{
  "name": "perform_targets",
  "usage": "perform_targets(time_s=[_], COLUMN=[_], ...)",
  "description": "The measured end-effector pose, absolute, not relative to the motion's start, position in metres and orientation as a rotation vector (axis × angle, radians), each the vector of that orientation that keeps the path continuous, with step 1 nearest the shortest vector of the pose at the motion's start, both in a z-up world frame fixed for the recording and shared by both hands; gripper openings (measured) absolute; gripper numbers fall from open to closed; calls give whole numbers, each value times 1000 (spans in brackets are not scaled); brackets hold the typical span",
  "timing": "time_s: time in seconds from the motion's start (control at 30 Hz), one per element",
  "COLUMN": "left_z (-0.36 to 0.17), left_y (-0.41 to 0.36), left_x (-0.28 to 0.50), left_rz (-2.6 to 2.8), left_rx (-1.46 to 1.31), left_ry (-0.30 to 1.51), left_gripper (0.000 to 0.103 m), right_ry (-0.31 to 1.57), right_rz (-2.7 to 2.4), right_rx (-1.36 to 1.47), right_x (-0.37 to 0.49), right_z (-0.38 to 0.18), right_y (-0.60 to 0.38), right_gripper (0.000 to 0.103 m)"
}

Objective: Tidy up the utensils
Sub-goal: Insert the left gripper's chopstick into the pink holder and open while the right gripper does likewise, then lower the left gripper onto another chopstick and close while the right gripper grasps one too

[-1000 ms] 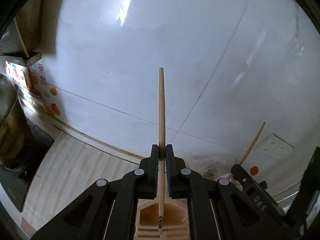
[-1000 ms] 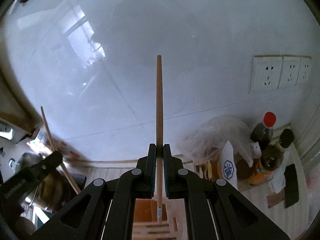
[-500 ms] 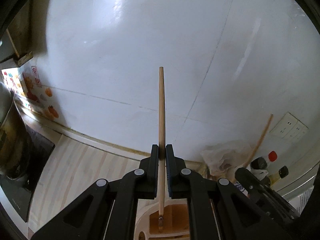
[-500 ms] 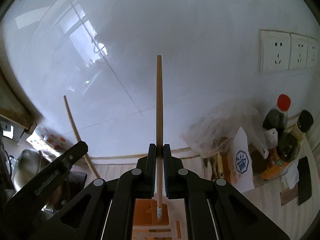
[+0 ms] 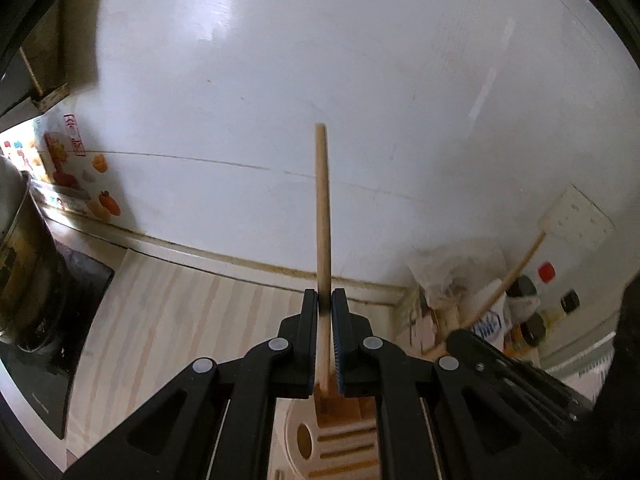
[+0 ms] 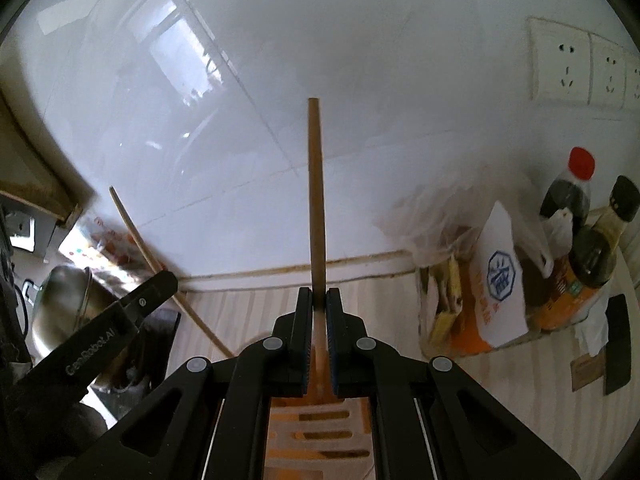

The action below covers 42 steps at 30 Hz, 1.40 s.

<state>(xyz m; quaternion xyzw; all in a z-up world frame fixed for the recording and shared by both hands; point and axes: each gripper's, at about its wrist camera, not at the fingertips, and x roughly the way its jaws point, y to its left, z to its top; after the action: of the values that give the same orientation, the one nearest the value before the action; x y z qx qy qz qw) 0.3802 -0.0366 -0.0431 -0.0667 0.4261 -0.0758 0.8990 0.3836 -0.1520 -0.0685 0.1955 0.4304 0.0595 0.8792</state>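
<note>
In the left wrist view my left gripper (image 5: 324,300) is shut on a wooden chopstick (image 5: 322,208) that stands up out of the jaws. Its lower end reaches into the square compartment of a pale utensil holder (image 5: 348,436) directly below. In the right wrist view my right gripper (image 6: 319,296) is shut on a second chopstick (image 6: 316,200), whose lower end dips toward the same holder (image 6: 320,436), beside its slotted top. Each view shows the other gripper: the right gripper (image 5: 460,336) with its chopstick (image 5: 516,268), and the left gripper (image 6: 160,284) with its chopstick (image 6: 136,236).
A steel pot (image 6: 60,304) sits on a black cooktop (image 5: 60,320) at the left. Sauce bottles (image 6: 568,208), a white packet (image 6: 500,272) and a plastic bag crowd the right by the wall sockets (image 6: 568,68). A pale striped counter (image 5: 168,320) meets the white tiled wall.
Both grippers have sunk toward the holder, which now shows larger under the jaws. The chopsticks' lower ends sit deeper in it, and the left gripper has rolled a little.
</note>
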Motion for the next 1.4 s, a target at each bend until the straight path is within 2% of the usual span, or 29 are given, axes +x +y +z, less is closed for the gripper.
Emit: perform_targets(time_s=[0.17,0.2,0.23,0.27,0.3,0.33,0.43,0.47,0.53,0.6,0.67,0.7,0.87,1.0,1.1,1.17,1.27,1.33,1.4], left_z=[-29,-24,-21,-17,-13,-9,-2,-1,-2,-5,-10,-15,-58,-109,-154,-184,-219,-244,-261], left_y=[-36,-32,-31,-28,-23,-18,-6,-2,3,11,16,20,34,36,33,31,28,24,19], left_x=[363,357,353,349,343,337,320,313,305,295,287,282,263,246,233,227,222,218,214], left_rz=[-170,-152,-143,-126,-100,-79,-42,-33,-30,-7,0,12,46,76,97,98,85,39,-4], left_rx=[-120,-113,-108,-105,-105,-105,-81,-69,-63,-56,-60,-62,-48,9,71,107,155,163,159], left_ry=[889,880,874,867,853,831,789,784,778,783,785,792,880,996,1096,1162,1249,1316,1376], left_gripper=[13,24,35,63,80,82,87,102,103,103,103,103,103,103,103,103,102,93,75], right_ry=[953,960,961,959,951,943,917,909,885,841,805,789,810,891,1005,1073,1191,1256,1314], right_rz=[178,186,188,188,186,185,167,158,132,117,100,94,74,58,55,50,59,51,50], right_rx=[412,415,418,419,420,421,407,406,408,408,406,399,363,334,348,343,333,321,320], right_x=[381,379,376,372,368,365,347,341,325,307,293,284,260,246,237,234,228,225,221], right_z=[-68,-66,-63,-60,-55,-51,-39,-36,-30,-25,-23,-22,-32,-61,-99,-121,-161,-184,-205], right_y=[-149,-150,-153,-156,-159,-160,-165,-166,-171,-174,-177,-176,-170,-161,-159,-156,-151,-149,-148], right_gripper=[9,11,22,37,43,51,52,53,59,71,90,94,97,96,92,80,67,59,52])
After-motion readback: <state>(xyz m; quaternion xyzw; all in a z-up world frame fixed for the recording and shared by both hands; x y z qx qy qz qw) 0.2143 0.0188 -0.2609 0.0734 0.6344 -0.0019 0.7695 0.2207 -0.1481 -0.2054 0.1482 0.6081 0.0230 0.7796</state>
